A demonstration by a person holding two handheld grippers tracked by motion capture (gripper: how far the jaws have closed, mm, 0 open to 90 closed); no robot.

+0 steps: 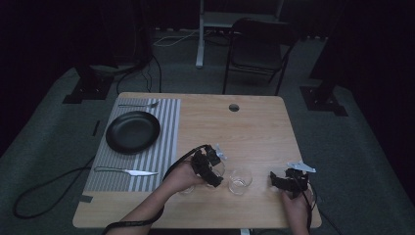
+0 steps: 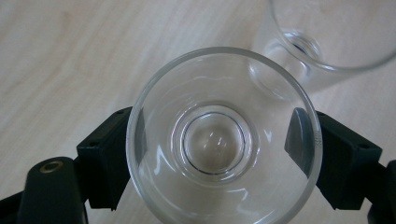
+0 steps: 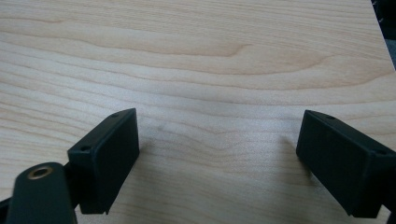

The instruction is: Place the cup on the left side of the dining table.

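A clear drinking glass (image 2: 219, 140) stands upright near the front edge of the wooden table (image 1: 254, 127), seen from straight above between the two black jaws of the left gripper (image 2: 219, 154), which sit against its opposite sides and appear closed on it. A second clear glass (image 1: 240, 180) stands just beside it, between the two grippers; both look rigid, smooth, slippery and breakable, so a gentle, even squeeze across the round wall seems the safest hold. The right gripper (image 3: 217, 158) rests over bare wood with its jaws wide apart and empty, while a black plate (image 1: 132, 131), fork (image 1: 139, 105) and knife (image 1: 126, 171) lie on a striped placemat (image 1: 166, 147) at the left.
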